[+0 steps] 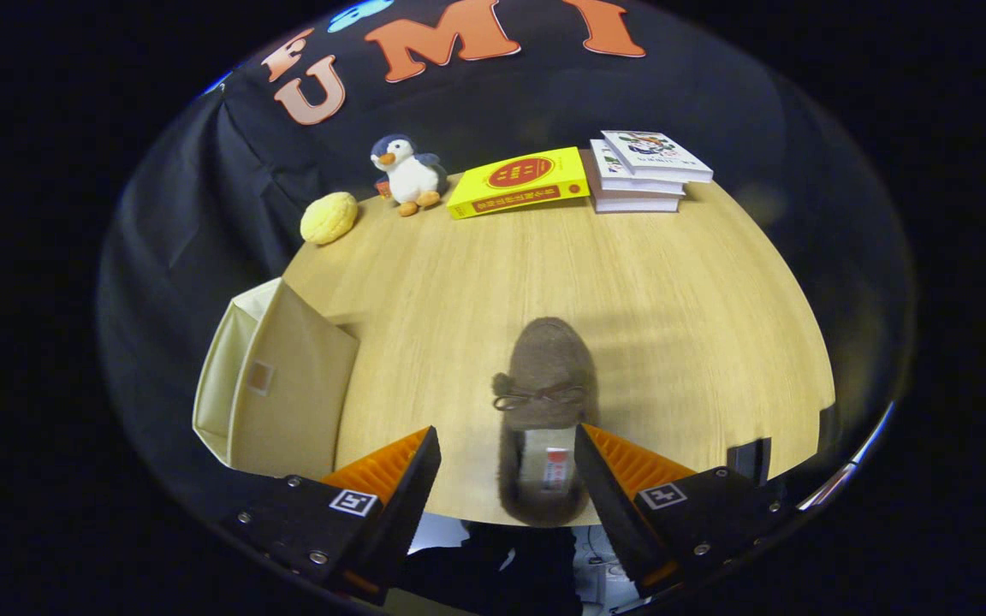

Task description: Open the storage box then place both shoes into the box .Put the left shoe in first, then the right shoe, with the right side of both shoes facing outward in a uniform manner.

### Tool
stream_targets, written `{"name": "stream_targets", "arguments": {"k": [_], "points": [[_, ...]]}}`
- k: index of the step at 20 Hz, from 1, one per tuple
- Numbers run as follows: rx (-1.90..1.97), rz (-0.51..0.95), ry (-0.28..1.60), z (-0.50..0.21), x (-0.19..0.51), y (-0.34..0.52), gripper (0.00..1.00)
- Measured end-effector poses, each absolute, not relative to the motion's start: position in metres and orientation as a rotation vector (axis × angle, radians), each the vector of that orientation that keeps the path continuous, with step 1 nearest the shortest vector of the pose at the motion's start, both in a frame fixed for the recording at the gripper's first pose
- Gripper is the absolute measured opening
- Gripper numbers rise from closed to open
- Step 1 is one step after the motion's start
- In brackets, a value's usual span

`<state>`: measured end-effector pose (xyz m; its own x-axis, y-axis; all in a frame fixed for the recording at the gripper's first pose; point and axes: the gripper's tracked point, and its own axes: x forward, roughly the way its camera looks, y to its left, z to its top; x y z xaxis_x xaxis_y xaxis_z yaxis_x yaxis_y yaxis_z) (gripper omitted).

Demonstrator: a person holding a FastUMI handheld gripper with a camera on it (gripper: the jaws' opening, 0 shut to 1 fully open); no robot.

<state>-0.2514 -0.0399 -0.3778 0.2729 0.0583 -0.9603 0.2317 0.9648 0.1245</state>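
a round pale wood table (pixel 647 282) stands against the booth's black cloth wall. on it lies one shoe (pixel 544 402), a brown fuzzy slipper with a small bow, toe pointing away, its heel end at the table's near edge; a small tag with red print sits inside it, too small to read. the gripper (pixel 507 466) hovers with its fingers spread wide and holding nothing, the shoe's heel part lying between them, closer to the right finger. one beige fabric storage box (pixel 275 389) sits at the table's left edge, beside the left finger, with a small square patch on its side. along the far edge stand one yellow round plush (pixel 329 217), one penguin toy (pixel 408 174), one yellow book (pixel 517 182) with a red emblem, its writing unreadable, and a stack of three books (pixel 643 171).
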Motion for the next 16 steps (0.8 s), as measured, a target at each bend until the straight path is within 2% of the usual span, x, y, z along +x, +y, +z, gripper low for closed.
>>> {"name": "stream_targets", "arguments": {"k": [3, 7, 13, 15, 16], "points": [[0.251, -0.118, 1.313, -0.403, -0.264, -0.061, 0.89], [0.237, -0.076, 1.341, -0.435, -0.273, -0.071, 0.75], [0.198, -0.074, 1.254, -0.469, -0.254, -0.081, 0.57], [0.209, -0.069, 1.239, -0.475, -0.252, -0.078, 0.47], [0.218, -0.072, 1.239, -0.476, -0.253, -0.077, 0.39]]}}
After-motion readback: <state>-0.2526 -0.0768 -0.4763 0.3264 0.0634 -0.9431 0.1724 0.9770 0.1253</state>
